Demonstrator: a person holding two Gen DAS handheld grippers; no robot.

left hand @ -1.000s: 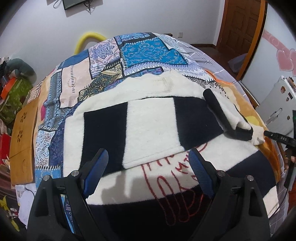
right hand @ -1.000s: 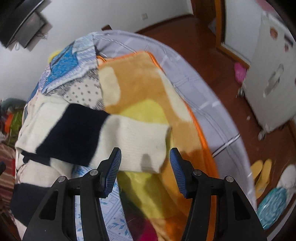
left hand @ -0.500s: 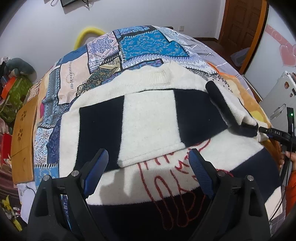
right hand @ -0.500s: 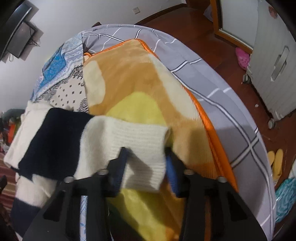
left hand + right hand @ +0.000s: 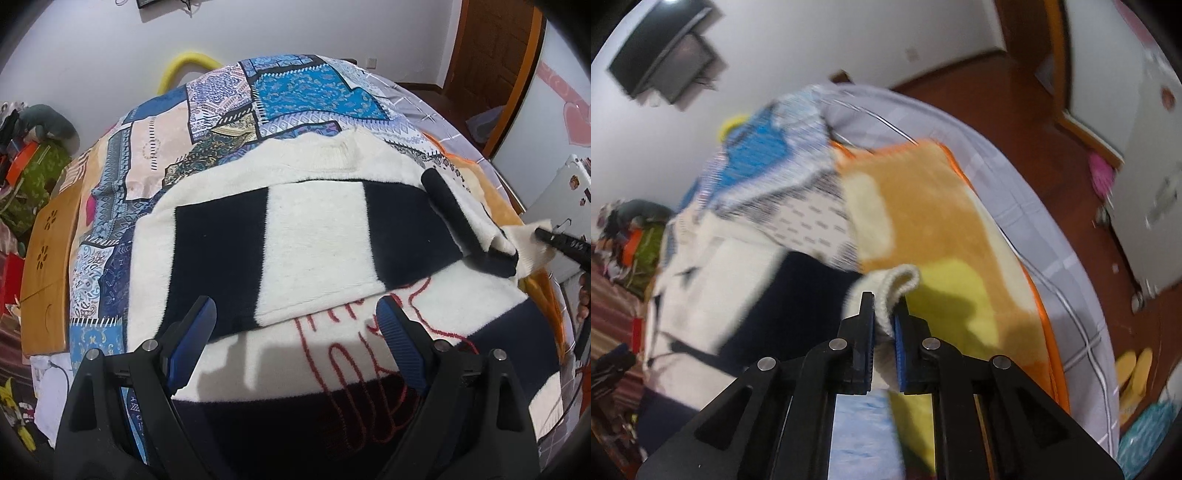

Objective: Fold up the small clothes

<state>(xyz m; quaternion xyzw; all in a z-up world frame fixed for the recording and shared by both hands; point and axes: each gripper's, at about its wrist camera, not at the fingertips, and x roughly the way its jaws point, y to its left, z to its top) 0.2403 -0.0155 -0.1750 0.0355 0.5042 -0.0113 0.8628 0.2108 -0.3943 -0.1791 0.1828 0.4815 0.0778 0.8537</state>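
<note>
Bed [image 5: 155,155], patchwork cover, fills the frame. Sweater [image 5: 310,236], cream and navy blocks, lies flat across centre, one sleeve already folded over the chest. Your left claw [image 5: 295,332] hangs spread wide above the lower body panel, touching nothing. Your right claw [image 5: 884,321] has just clenched on the sleeve cuff [image 5: 901,284], right edge of left view. Risk: thin bite; a fast pull could slip the knit or drag the body askew.

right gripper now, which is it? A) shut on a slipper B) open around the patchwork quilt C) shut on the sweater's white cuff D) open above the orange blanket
C: the right gripper pinches the ribbed white cuff of the sweater between its pads.
</note>
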